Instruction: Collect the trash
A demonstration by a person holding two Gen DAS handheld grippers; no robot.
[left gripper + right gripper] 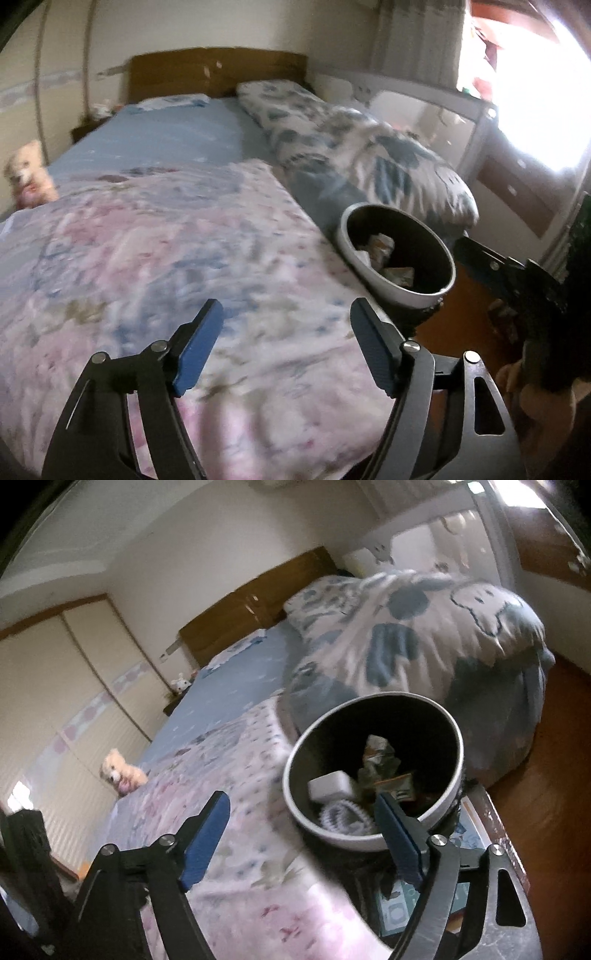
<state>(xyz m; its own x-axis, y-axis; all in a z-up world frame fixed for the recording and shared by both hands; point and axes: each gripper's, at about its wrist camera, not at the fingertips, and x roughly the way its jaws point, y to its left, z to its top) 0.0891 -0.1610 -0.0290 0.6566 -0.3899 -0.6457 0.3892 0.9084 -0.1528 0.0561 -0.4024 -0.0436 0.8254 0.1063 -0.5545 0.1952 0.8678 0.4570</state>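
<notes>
Inside, crumpled trash [380, 760], white-rimmed dark bin [448, 716]

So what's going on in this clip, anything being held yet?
Nothing is held. Both the left gripper and the right gripper are open and empty over the pink floral blanket on the bed. The trash bin beside the bed already holds crumpled wrappers and a white block.

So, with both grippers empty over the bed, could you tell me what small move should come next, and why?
Probably pan the left gripper across the pink quilt looking for more trash. Both it and the right gripper are open and empty, the bin beside the bed already holds scraps, and no litter shows on the bedding.
</notes>
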